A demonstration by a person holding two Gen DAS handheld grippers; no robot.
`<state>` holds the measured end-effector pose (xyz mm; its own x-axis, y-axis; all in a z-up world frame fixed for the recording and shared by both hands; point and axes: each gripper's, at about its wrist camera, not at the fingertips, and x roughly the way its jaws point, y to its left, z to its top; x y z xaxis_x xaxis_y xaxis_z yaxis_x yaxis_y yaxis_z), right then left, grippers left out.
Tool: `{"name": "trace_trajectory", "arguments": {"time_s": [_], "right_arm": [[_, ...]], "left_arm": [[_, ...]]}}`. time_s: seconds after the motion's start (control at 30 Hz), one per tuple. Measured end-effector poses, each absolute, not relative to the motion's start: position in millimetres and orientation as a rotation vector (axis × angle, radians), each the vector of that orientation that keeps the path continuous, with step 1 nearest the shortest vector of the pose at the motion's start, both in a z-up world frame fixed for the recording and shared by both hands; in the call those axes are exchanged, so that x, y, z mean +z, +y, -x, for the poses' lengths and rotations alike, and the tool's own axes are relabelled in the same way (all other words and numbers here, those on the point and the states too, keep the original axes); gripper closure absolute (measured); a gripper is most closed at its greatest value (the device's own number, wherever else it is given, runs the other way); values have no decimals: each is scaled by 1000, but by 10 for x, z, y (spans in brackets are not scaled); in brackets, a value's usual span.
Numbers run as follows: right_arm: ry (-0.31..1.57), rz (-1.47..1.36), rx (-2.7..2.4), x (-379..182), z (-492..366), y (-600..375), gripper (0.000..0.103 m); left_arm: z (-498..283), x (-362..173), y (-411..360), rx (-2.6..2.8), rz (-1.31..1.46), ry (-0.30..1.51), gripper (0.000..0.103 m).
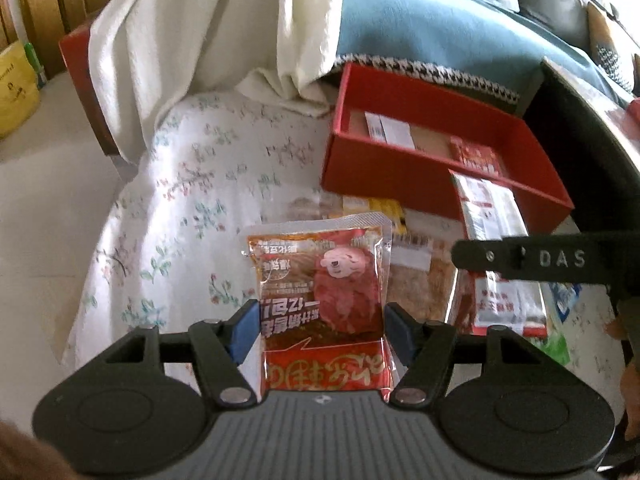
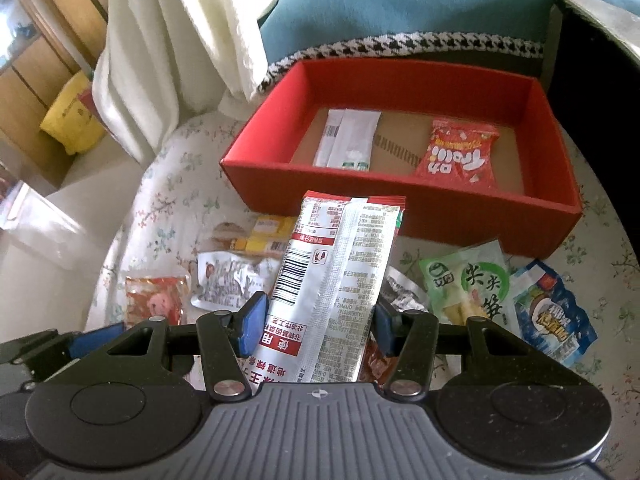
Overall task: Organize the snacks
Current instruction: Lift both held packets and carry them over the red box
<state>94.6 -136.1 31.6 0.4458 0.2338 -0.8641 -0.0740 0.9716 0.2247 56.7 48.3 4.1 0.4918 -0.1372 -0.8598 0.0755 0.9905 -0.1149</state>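
My left gripper (image 1: 320, 326) is shut on a clear red meat snack packet (image 1: 320, 280) and holds it above the floral tablecloth. My right gripper (image 2: 320, 322) is shut on a long silver and red snack packet (image 2: 332, 280), which points toward the red box (image 2: 256, 172). The box holds a white sachet (image 2: 347, 138) at its left and a red snack bag (image 2: 458, 152) at its right. In the left wrist view the red box (image 1: 392, 176) lies ahead to the right, and the right gripper's arm (image 1: 540, 258) crosses in from the right.
Loose snacks lie on the table in front of the box: a green packet (image 2: 472, 284), a blue packet (image 2: 554, 320), a crumpled silver packet (image 2: 224, 280), yellow packets (image 2: 268, 232) and a red packet (image 2: 156, 300). A white cloth (image 2: 172, 40) and a teal sofa (image 2: 400, 4) stand behind.
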Motion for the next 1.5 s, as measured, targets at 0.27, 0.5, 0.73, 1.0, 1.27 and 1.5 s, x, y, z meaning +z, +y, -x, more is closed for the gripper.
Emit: {"name": "trace_trajectory", "arguments": {"time_s": [0.27, 0.5, 0.73, 1.0, 1.27, 1.5], "right_arm": [[1076, -171, 179, 364, -949, -1439, 42], [1048, -203, 162, 459, -983, -1560, 42], [1019, -233, 128, 522, -1061, -1705, 42], [984, -232, 102, 572, -1129, -1839, 42], [960, -240, 73, 525, -1310, -2006, 42], [942, -248, 40, 484, -1559, -2044, 42]], "left_arm": [[-743, 144, 357, -127, 34, 990, 44], [-885, 270, 208, -136, -19, 922, 44], [-1019, 309, 170, -141, -27, 908, 44], [-1213, 378, 77, -143, -52, 882, 44], [-1524, 346, -88, -144, -81, 877, 44], [-1866, 352, -270, -152, -105, 854, 44]]}}
